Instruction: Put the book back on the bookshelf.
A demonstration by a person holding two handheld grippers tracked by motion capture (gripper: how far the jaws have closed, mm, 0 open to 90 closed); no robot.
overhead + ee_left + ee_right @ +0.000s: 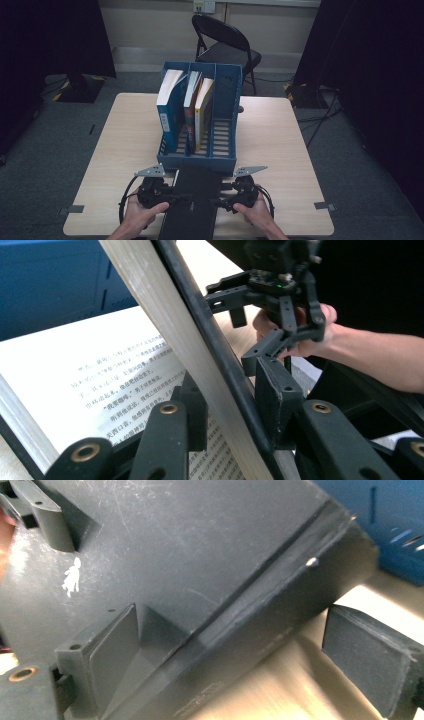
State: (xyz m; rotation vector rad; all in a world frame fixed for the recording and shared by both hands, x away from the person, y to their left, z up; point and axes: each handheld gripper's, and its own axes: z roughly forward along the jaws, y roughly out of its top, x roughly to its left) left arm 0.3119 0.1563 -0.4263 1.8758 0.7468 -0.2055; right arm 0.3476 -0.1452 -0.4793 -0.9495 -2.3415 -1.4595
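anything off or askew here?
Yes. The black book is partly open: left gripper pinches only its cover and a wad of pages, lifted off a printed page. In the blue file rack, the upright books lean; the right slot is unfilled.

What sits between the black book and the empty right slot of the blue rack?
Nothing visible. The black book lies just in front of the rack, held by both tools. The right slot looks empty; the other books stand in the left and middle slots.
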